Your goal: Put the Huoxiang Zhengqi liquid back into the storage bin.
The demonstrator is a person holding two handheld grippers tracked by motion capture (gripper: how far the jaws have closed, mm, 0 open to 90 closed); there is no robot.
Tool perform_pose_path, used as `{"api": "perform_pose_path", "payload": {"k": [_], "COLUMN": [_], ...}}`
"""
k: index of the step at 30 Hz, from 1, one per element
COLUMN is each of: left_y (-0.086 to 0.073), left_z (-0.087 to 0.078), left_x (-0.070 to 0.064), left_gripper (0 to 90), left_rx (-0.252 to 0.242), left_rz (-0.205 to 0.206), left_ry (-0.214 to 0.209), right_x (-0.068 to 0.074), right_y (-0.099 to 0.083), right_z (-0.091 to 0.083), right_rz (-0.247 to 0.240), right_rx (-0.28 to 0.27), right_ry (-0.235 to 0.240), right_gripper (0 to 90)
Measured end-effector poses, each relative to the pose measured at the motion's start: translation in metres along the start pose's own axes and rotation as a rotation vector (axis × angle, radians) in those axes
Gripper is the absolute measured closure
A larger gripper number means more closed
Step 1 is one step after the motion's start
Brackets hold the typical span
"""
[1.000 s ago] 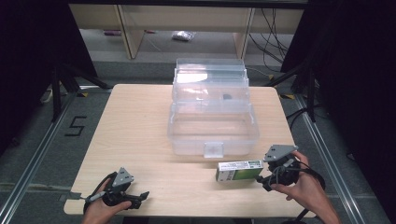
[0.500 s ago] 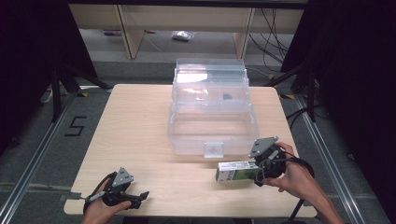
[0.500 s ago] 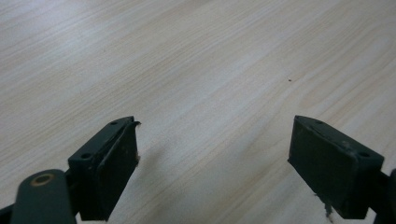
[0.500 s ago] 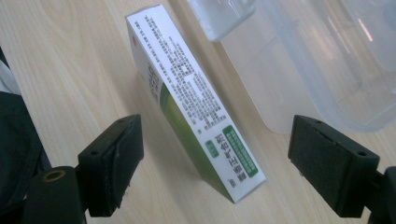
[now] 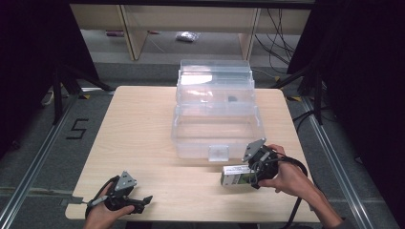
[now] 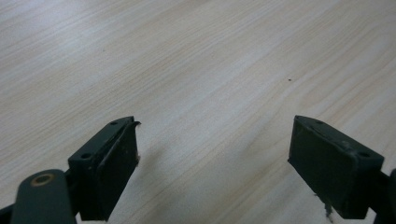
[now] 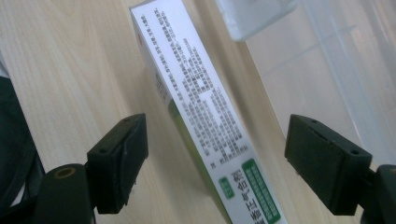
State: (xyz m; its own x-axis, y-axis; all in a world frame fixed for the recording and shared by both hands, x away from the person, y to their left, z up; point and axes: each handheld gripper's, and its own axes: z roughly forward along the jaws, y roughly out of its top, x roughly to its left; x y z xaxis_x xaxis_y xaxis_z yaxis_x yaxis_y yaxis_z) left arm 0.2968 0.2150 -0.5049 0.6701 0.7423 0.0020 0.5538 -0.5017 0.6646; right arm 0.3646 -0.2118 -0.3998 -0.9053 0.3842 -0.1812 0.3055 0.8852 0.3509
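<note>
The white-and-green carton (image 5: 237,175) lies at the lower right of the high view, just in front of the clear plastic storage box (image 5: 217,125). The right gripper (image 5: 253,168) has moved in from the right since a second ago and now straddles it, jaws spread wide on either side (image 7: 212,128), not yet clamped, so a grasp looks imminent. The left gripper (image 5: 141,202) rests open at lower left on the wooden table (image 5: 138,124)

One counter (image 5: 143,124) here. One white-and-green carton (image 5: 237,175) near right, one clear plastic storage box (image 5: 217,129) mid-counter, and two hand-held grippers: left hand-held gripper (image 5: 143,202), right hand-held gripper (image 5: 248,172).
</note>
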Motion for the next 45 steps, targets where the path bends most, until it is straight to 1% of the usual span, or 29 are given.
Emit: {"api": "perform_pose_path", "payload": {"k": [4,7,8,9,10,11,12,13,14,16,19,21,22,25,26,28,31,32,35,36,37,38,39,40,41,42,43,44,45], "left_y": [0.0,0.0,0.0,0.0,0.0,0.0,0.0,0.0,0.0,0.0,0.0,0.0,0.0,0.0,0.0,0.0,0.0,0.0,0.0,0.0,0.0,0.0,0.0,0.0,0.0,0.0,0.0,0.0,0.0], "left_z": [0.0,0.0,0.0,0.0,0.0,0.0,0.0,0.001,0.002,0.0,0.0,0.0,0.0,0.0,0.0,0.0,0.0,0.0,0.0,0.0,0.0,0.0,0.0,0.0,0.0,0.0,0.0,0.0,0.0], "left_x": [0.0,0.0,0.0,-0.001,-0.001,0.0,0.0,-0.001,-0.002,-0.001,-0.001,-0.001,-0.001,0.0,0.0,-0.001,0.0,0.0,0.0,0.0,0.0,0.0,0.0,0.0,0.0,0.0,0.0,0.001,0.001], "left_gripper": [15.1,15.1,15.1,15.1,15.1,15.1,15.1,15.1,15.1,15.1,15.1,15.1,15.1,15.1,15.1,15.1,15.2,15.1,15.1,15.1,15.1,15.1,15.1,15.1,15.1,15.1,15.1,15.1,15.1], "left_rx": [0.003,0.002,0.001,-0.008,-0.008,0.0,-0.007,-0.017,-0.033,-0.002,-0.004,-0.007,-0.007,-0.007,-0.004,-0.005,0.0,0.0,-0.001,-0.002,-0.002,-0.002,-0.002,-0.002,-0.003,0.001,-0.003,0.002,0.001], "left_rz": [0.001,0.001,0.001,-0.009,-0.009,0.002,-0.008,-0.021,-0.041,-0.004,-0.003,-0.006,-0.008,-0.006,-0.002,-0.004,-0.002,-0.001,-0.002,-0.003,-0.003,-0.002,-0.004,-0.005,-0.005,0.001,-0.004,0.0,0.0], "left_ry": [0.002,0.002,-0.001,-0.003,-0.003,0.002,0.003,0.004,0.006,-0.003,-0.004,-0.005,-0.004,-0.003,-0.005,-0.005,-0.006,-0.004,-0.003,-0.005,-0.005,-0.003,-0.004,-0.003,-0.001,-0.002,-0.002,0.002,0.001], "right_x": [-0.001,0.0,-0.002,-0.002,-0.002,-0.003,-0.003,-0.005,-0.003,-0.005,-0.005,-0.008,-0.007,-0.005,-0.006,-0.008,-0.007,-0.008,-0.008,-0.007,-0.007,-0.008,-0.007,-0.005,-0.005,-0.006,-0.009,-0.007,-0.006], "right_y": [0.009,0.011,0.013,0.014,0.014,0.016,0.016,0.017,0.017,0.02,0.021,0.022,0.022,0.022,0.023,0.023,0.022,0.022,0.021,0.023,0.023,0.023,0.024,0.025,0.025,0.026,0.027,0.028,0.029], "right_z": [0.011,0.014,0.016,0.019,0.019,0.021,0.021,0.023,0.023,0.027,0.029,0.032,0.033,0.034,0.035,0.037,0.038,0.039,0.039,0.038,0.038,0.038,0.037,0.037,0.037,0.037,0.039,0.038,0.037], "right_rz": [-0.053,-0.053,-0.072,-0.078,-0.078,-0.083,-0.083,-0.105,-0.07,-0.12,-0.112,-0.158,-0.132,-0.107,-0.14,-0.153,-0.134,-0.161,-0.166,-0.166,-0.166,-0.194,-0.189,-0.209,-0.209,-0.242,-0.291,-0.282,-0.258], "right_rx": [0.049,0.075,0.08,0.101,0.101,0.122,0.122,0.125,0.144,0.152,0.176,0.167,0.184,0.203,0.21,0.221,0.241,0.241,0.245,0.266,0.266,0.269,0.279,0.285,0.285,0.29,0.263,0.277,0.311], "right_ry": [0.022,0.033,0.036,0.048,0.048,0.055,0.055,0.038,0.04,0.053,0.059,0.071,0.085,0.083,0.082,0.091,0.102,0.112,0.108,0.115,0.115,0.122,0.135,0.133,0.133,0.133,0.151,0.153,0.158], "right_gripper": [23.9,25.1,25.6,26.7,26.7,28.2,28.2,29.4,30.2,32.7,35.2,37.0,38.6,39.5,42.6,44.3,46.8,49.1,53.2,55.2,55.2,56.7,57.8,59.5,59.5,60.6,61.9,63.0,63.5]}}
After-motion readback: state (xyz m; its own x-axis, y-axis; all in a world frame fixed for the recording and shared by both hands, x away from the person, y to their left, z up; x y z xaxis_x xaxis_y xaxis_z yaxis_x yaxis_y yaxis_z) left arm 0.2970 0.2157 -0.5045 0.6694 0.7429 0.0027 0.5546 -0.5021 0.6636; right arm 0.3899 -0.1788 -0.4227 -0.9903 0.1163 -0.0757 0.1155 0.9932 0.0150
